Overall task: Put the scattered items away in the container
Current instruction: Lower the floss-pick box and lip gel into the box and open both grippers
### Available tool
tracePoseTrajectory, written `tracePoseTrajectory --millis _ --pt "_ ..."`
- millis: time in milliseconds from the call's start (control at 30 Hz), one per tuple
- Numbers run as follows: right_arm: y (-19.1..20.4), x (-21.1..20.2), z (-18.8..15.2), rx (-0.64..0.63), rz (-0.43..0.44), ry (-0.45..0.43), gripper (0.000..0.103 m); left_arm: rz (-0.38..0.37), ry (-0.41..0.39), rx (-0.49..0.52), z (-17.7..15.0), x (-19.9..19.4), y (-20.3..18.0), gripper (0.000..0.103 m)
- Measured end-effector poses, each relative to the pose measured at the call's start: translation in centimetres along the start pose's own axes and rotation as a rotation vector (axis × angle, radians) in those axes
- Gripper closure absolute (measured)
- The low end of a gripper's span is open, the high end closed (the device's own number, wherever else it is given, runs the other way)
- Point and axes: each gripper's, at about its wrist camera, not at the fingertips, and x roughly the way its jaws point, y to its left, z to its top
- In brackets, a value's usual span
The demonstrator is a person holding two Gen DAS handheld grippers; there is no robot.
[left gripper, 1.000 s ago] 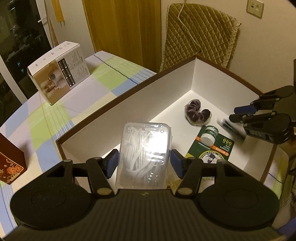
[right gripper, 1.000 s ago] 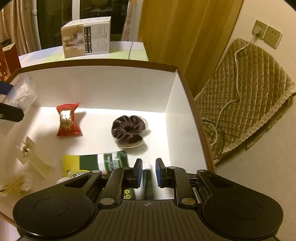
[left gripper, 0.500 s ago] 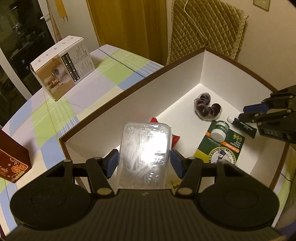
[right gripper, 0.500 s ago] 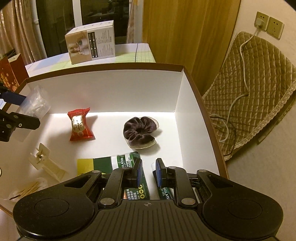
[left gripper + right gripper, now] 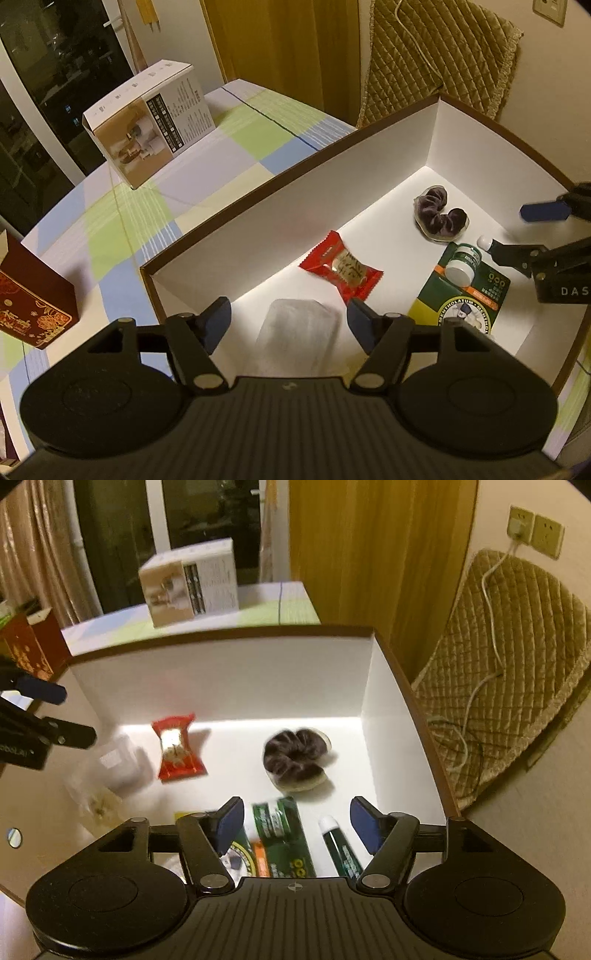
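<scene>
Both grippers hang over the white box [image 5: 332, 173] with the brown rim, and both have their blue pads spread wide with nothing between them: the left gripper [image 5: 290, 325] at the near left corner of the box, the right gripper [image 5: 297, 823] at the right end. Straight under the left one, a clear plastic pouch [image 5: 299, 336] lies flat on the box floor, looks a bit blurry, and neither pad touches it. Just past it, further into the box, sits a red candy wrapper [image 5: 341, 267]. Toward the far right corner of the box there's a dark purple scrunchie [image 5: 441, 218]. Nearer the right wall a green card pack [image 5: 467, 299] lies flat with a small white-lidded jar on it, and a thin green tube [image 5: 340, 849] with a white cap lies beside that pack, right under the right gripper. Outside the box, a white carton [image 5: 147, 122] stands on the checked tablecloth [image 5: 129, 214]
</scene>
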Motion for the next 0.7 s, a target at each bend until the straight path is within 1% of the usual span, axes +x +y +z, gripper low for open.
tracePoseTrajectory --millis 100,300,367,400,433,467,533,700 --pt "0.1 0.0 0.0 -0.011 -0.009 0.000 0.033 0.001 -0.001 -0.023 -0.2 -0.4 0.2 0.034" --pt "0.2 -0.4 -0.1 -0.010 -0.009 -0.009 0.033 0.017 -0.014 -0.078 -0.5 -1.9 0.5 0.025" --pt "0.2 -0.5 -0.2 -0.016 -0.011 -0.012 0.032 0.020 -0.024 -0.102 -0.7 -2.5 0.6 0.023" --pt "0.3 -0.6 -0.2 -0.017 -0.011 -0.018 0.022 0.020 -0.031 -0.116 -0.8 -2.9 0.7 0.022" --pt "0.3 -0.9 -0.2 -0.015 -0.013 -0.035 0.010 0.022 -0.039 -0.132 -0.9 -3.4 0.7 0.021" --pt "0.4 -1.3 -0.2 -0.014 -0.011 -0.060 0.007 0.023 -0.050 -0.152 -1.0 -3.9 0.8 0.020" --pt "0.5 -1.9 -0.2 -0.015 0.006 -0.086 0.007 0.023 -0.076 -0.185 -1.2 -4.9 0.8 0.018" --pt "1.0 -2.6 -0.4 -0.035 0.015 -0.095 0.007 0.057 -0.115 -0.228 -2.0 -7.3 0.7 0.014"
